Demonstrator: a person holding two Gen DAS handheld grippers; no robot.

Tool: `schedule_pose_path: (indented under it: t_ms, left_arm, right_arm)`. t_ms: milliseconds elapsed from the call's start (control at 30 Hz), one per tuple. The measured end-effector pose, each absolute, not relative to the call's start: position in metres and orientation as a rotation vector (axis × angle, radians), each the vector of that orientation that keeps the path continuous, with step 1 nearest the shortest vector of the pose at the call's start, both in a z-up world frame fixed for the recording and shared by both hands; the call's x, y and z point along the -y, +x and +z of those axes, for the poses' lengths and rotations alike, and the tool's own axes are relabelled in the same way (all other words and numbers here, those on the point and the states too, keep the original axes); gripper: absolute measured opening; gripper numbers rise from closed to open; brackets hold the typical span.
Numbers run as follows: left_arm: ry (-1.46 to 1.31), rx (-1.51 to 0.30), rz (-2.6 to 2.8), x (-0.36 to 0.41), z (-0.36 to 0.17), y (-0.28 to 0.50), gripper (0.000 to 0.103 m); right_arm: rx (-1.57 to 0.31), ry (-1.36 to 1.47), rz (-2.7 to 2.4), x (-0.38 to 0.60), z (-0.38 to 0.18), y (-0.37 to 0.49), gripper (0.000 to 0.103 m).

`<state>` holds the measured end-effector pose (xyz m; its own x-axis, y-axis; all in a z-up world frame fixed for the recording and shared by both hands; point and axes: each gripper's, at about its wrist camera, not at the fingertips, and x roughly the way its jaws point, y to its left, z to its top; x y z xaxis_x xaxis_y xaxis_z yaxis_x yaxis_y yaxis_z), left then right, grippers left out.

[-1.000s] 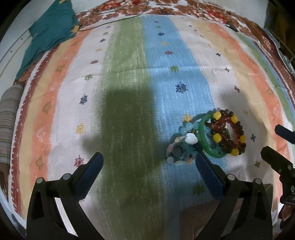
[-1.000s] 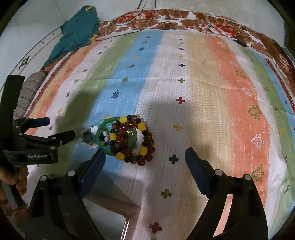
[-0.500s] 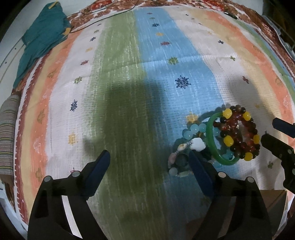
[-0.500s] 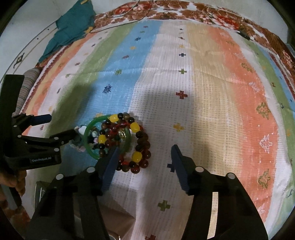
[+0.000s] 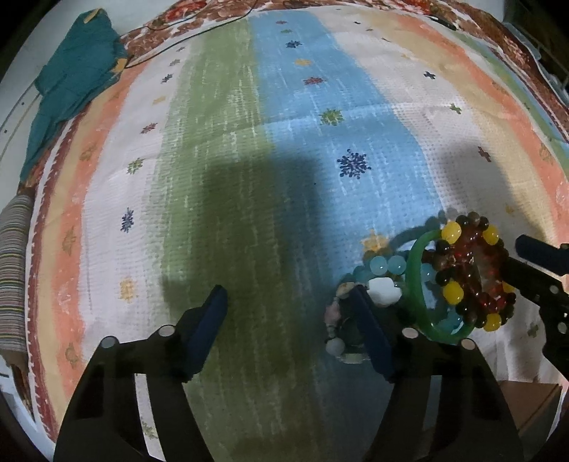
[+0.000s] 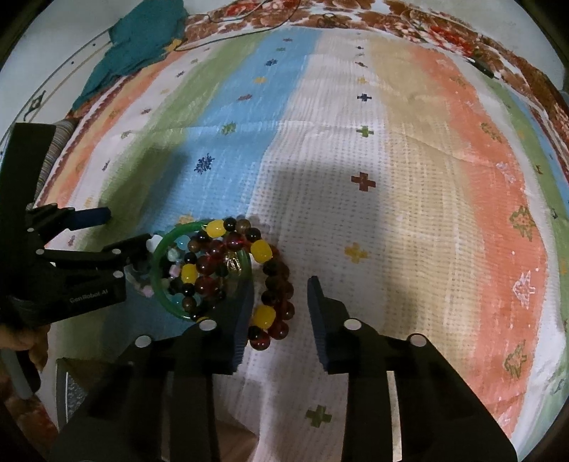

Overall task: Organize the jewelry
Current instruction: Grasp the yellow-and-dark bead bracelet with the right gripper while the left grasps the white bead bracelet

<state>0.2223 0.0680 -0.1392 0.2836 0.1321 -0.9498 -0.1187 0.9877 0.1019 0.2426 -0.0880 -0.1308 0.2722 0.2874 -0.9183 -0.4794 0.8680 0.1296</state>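
A pile of bracelets lies on the striped bedspread. It holds a green bangle, a dark red and yellow bead bracelet, a pale blue bead bracelet and a pastel bead bracelet. My right gripper points down over the pile with its jaws closing. The right arc of the bead bracelet lies between its fingers, and the pads stand clear of the beads. My left gripper is also closing, with only cloth between its fingers. Its right finger sits over the pastel bracelet.
A teal cloth and a thin cable lie at the far edge of the bed. A striped bundle sits at the left edge. A brown box stands close under the grippers.
Both grippers have come down closer to the pile and narrowed their jaws. The right gripper's left finger now sits inside the bead bracelet's loop.
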Motion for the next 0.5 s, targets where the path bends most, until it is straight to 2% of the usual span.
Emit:
schedule_pose_path:
  t_ms: [33,67,167,233,300,367,500]
  left_arm:
    - [0.01,-1.275,0.161,-0.067,-0.1404,0.223,0.063]
    - [0.01,-1.278,0.154,-0.066,-0.1419,0.2236,0.055]
    - [0.017,-1.276,0.136,-0.0645,-0.1443,0.2248,0.047]
    - [0.003,-1.272,0.127,-0.0653,-0.1437,0.2256,0.033]
    - [-0.01,-1.272,0.13,-0.0674,-0.1429,0.2269,0.014]
    - [-0.025,-1.275,0.136,-0.0703,-0.1428,0.2278,0.006]
    - [-0.035,-1.275,0.133,-0.071,-0.1415,0.2277,0.006]
  right_arm:
    - [-1.192,-0.188,0.521,0.0876,-0.1325,0.2434,0.026]
    - [-1.196,-0.19,0.522,0.087,-0.1343,0.244,0.025]
    - [-1.202,-0.192,0.529,0.0846,-0.1384,0.2452,0.02]
    - [-1.198,-0.201,0.53,0.0833,-0.1383,0.2448,0.018]
    - [-1.192,-0.208,0.534,0.083,-0.1374,0.2441,0.015]
    - [-1.189,-0.214,0.533,0.0831,-0.1364,0.2436,0.011]
    - [-1.184,-0.223,0.528,0.083,-0.1367,0.2429,0.011]
